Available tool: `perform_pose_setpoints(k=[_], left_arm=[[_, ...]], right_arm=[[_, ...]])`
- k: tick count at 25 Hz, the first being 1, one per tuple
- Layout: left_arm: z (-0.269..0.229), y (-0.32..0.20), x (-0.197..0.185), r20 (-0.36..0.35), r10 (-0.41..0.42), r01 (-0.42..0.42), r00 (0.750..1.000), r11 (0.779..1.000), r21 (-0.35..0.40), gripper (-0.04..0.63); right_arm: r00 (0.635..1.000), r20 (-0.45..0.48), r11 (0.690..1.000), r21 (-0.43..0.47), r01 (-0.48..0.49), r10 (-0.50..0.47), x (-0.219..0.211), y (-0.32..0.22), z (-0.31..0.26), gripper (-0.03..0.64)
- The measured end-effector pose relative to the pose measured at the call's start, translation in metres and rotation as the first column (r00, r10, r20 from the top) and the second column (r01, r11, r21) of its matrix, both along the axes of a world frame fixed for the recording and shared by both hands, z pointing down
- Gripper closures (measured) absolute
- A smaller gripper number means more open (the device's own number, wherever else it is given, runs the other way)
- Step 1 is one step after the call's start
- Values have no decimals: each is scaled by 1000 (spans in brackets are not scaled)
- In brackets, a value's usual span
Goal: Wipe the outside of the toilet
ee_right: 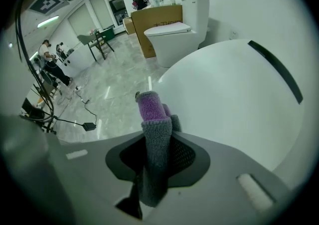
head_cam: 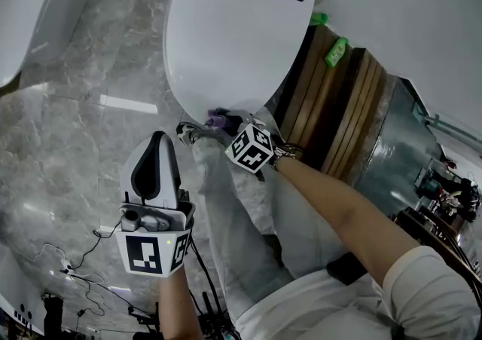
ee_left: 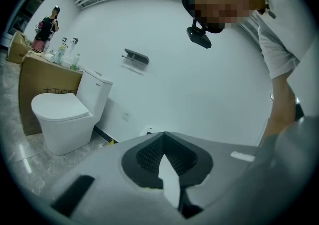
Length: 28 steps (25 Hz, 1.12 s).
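The white toilet [head_cam: 239,29] fills the top middle of the head view, lid down, with a black slot near its back. My right gripper [head_cam: 226,124] is shut on a grey and purple cloth [head_cam: 218,115], which it holds against the lower front edge of the bowl. In the right gripper view the cloth [ee_right: 155,134] stands up between the jaws, right beside the toilet's curved white side [ee_right: 234,99]. My left gripper [head_cam: 160,141] hangs over the floor left of my legs, apart from the toilet. Its jaws look shut with nothing in them [ee_left: 163,136].
A wooden slatted panel [head_cam: 339,105] and a metal drum [head_cam: 399,142] stand right of the toilet. Cables [head_cam: 75,263] lie on the marble floor at lower left. A second toilet [ee_left: 65,114] and a cardboard box [ee_left: 30,89] stand farther off by the wall. Other people stand far off.
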<state>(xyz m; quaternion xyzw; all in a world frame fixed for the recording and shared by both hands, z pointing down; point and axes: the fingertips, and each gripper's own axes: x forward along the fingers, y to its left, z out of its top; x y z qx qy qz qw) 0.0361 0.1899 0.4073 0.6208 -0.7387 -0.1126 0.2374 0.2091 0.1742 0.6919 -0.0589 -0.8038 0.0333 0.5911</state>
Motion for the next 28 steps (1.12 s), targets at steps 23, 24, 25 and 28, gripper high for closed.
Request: perform_pose_setpoints(k=[23,24,25,28], left_arm=[[6,50,-15,20,-102,102,995,994,-31,591],[7,47,-15,20,-103,103,995,994,-32,591],[8,43,-14,22,-101,101,995,994,-33,591],[8,26,-11,30,-83,84,996,996,-35,591]], right_arm=[[1000,17,998,-52,-23,24,-80,-4,-3,522],[1000,19,999,-49,-17,18,-81,-8,-3,522],[1000,21,999,-45,-9,10,-82,-12,-4,522],[1000,24,999,-29,18,-17,-82,-27,-7,522]])
